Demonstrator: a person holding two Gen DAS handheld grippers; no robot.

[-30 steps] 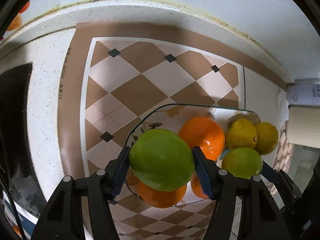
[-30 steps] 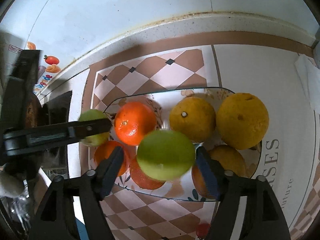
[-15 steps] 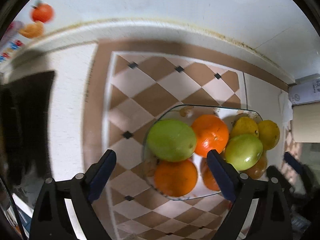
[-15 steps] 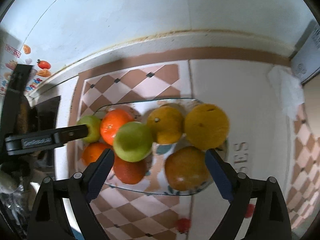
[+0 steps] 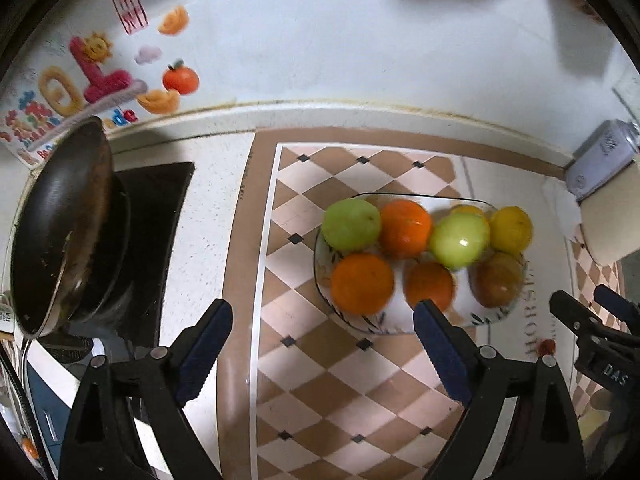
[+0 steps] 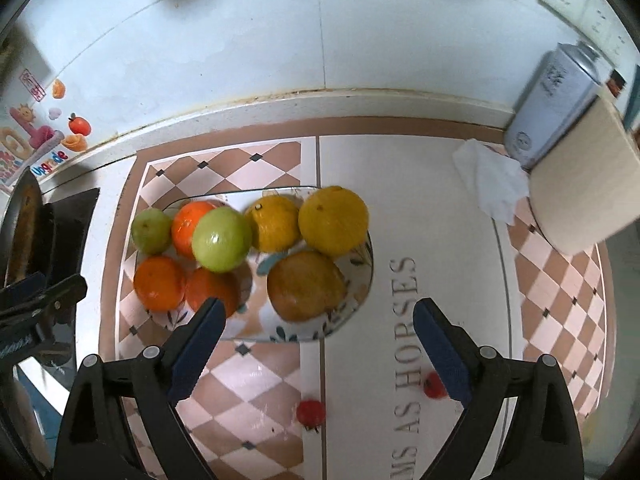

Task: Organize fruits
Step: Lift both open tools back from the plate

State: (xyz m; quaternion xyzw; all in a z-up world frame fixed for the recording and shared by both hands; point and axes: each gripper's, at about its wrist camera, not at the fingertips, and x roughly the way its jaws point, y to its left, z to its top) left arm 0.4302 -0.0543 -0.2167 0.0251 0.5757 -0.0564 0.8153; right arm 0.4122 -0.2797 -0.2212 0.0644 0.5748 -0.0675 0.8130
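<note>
A glass plate (image 5: 362, 326) (image 6: 360, 300) on the checkered mat holds several fruits. One green fruit (image 5: 351, 224) (image 6: 151, 231) lies at its left end. A second green fruit (image 5: 460, 240) (image 6: 221, 239) rests on top of the oranges. Oranges (image 5: 362, 283) (image 6: 159, 283) and yellow fruits (image 5: 511, 230) (image 6: 333, 220) fill the rest. My left gripper (image 5: 322, 350) is open and empty, pulled back in front of the plate. My right gripper (image 6: 320, 344) is open and empty, in front of the plate's right half.
A dark pan (image 5: 60, 224) sits on a black stove at the left. A tin can (image 6: 552, 108), a paper roll (image 6: 580, 192) and a crumpled tissue (image 6: 490, 178) stand at the right. Two small red items (image 6: 310, 412) lie on the mat near the front.
Both grippers have opened, let go of their green fruits onto the plate, and drawn back away from it.
</note>
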